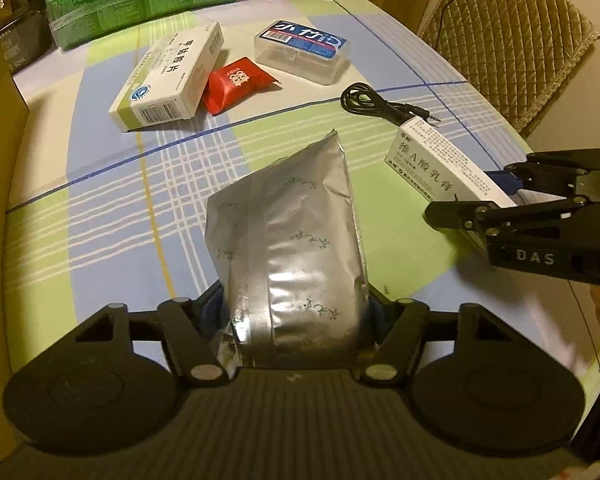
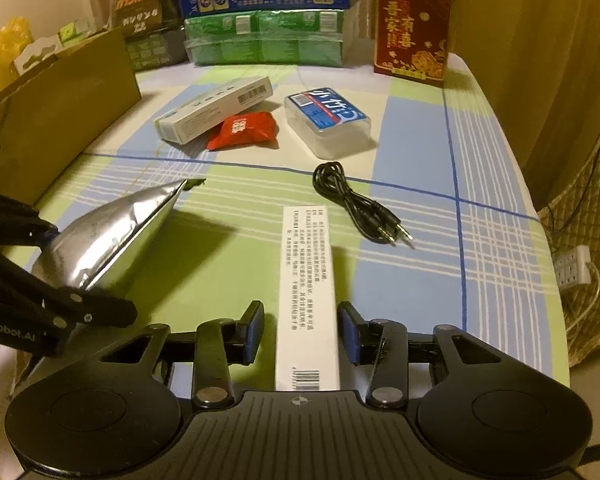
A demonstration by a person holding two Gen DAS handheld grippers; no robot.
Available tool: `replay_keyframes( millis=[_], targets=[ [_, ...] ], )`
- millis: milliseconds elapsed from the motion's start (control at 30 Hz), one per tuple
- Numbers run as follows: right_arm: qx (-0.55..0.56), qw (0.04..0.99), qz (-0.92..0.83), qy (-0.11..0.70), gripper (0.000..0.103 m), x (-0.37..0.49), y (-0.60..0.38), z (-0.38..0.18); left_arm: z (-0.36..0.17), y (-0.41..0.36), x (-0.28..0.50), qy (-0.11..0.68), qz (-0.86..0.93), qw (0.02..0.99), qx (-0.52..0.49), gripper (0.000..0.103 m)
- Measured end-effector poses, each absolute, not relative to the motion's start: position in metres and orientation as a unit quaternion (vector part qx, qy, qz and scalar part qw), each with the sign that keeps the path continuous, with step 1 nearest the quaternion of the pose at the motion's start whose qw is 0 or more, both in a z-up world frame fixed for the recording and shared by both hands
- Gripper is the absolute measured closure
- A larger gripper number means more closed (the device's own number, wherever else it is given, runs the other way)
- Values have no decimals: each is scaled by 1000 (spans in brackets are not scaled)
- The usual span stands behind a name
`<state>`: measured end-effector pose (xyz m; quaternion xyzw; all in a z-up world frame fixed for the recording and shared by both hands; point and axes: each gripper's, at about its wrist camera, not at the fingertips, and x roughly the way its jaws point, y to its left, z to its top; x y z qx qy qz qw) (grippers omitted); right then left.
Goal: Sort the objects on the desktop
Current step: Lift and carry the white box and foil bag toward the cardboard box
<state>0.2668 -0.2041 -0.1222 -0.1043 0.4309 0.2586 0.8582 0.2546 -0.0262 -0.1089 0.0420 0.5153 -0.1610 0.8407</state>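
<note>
Nearest the left wrist camera, the left gripper (image 1: 296, 320) pinches the base of a silver foil pouch with small green marks (image 1: 288, 232), which rises from the bottom centre to the middle of the frame. The hold is low on the pouch, probably so that it can be carried without bending.

In the right wrist view the right gripper (image 2: 300, 332) has its blue-padded fingers (image 2: 254, 332) spread on both sides of a long white carton with black print (image 2: 306, 292) at lower centre. Gaps show at each side, so I judge it is not yet gripped, only lined up along its length.

Not yet sorted in the upper middle of the checked tablecloth (image 2: 420, 280) are a white medicine box (image 2: 216, 110), a red packet (image 2: 244, 130), a clear plastic case with blue label (image 2: 328, 122) and a coiled black audio cable (image 2: 356, 204). A brown cardboard box (image 2: 60, 108) at upper left may be the place for sorting.
</note>
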Motion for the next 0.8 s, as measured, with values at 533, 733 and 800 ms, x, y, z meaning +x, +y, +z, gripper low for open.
replay_keyframes(
  millis=[533, 733, 800],
  targets=[
    [-76, 871, 258, 411, 80, 253, -209, -110, -95, -16, 241, 513, -169, 840, 47, 54],
    [-48, 876, 249, 410, 80, 228, -213, -101, -81, -11, 230, 511, -165, 842, 61, 54],
    [-42, 877, 252, 407, 80, 213, -211, -95, -77, -8, 224, 510, -165, 841, 66, 54]
  ],
)
